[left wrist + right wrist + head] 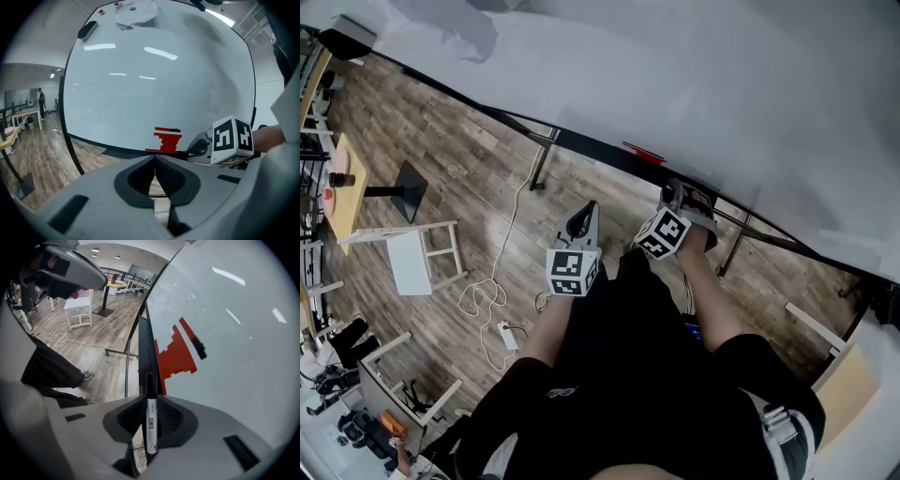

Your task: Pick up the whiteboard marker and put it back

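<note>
Right tool (pixel 150 399) grips marker (pixel 151 427) firmly, cap foremost, near tray (pixel 146 352). Left tool (pixel 154 158) jaws together, empty. Likely risk: tray narrow; marker released tilted could roll off.

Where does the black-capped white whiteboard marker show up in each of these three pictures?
Head view: too small to tell, somewhere at the right gripper.
Left gripper view: cannot be made out at the right gripper.
Right gripper view: black-capped white whiteboard marker at bottom centre, clamped upright between the jaws.
Shared landmark: red stepped patch low on the white whiteboard.
</note>
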{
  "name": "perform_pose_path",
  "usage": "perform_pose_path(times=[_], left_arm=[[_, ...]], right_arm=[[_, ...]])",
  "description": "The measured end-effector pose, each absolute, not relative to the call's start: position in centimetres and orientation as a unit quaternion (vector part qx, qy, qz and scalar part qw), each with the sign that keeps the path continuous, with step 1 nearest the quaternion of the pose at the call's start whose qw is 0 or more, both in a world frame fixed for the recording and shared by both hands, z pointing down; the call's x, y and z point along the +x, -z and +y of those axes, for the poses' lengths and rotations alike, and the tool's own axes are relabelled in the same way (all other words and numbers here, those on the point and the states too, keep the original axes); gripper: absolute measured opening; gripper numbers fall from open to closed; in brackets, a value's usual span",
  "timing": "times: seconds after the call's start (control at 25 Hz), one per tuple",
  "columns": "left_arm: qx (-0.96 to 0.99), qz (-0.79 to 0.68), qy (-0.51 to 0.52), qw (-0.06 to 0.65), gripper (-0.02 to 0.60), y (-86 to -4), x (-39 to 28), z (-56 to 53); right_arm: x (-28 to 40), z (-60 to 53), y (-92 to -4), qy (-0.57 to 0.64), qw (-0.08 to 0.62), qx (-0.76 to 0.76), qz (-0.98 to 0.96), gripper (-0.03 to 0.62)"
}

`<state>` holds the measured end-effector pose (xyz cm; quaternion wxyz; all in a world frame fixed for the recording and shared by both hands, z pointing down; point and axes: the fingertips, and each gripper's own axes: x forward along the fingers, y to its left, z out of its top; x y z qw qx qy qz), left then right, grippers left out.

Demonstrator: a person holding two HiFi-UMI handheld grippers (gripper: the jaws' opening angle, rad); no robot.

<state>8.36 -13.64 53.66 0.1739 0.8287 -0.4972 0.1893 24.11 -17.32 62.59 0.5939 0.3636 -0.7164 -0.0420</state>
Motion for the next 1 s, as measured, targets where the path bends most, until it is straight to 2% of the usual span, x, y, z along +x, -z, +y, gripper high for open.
perform_pose_path(times=[0.32, 1.0], left_arm=[[0.824, -0.501, -0.192, 0.182, 0.006, -54.0, 8.0, -13.3], [0.825, -0.497, -0.198, 0.184, 0.006, -53.8, 8.0, -13.2]], right_arm=[[23.9, -17.6, -63.4, 0.077, 0.612, 0.347, -0.706, 0.054], [24.2, -18.5, -63.7, 0.076, 0.595, 0.362, -0.714, 0.054]])
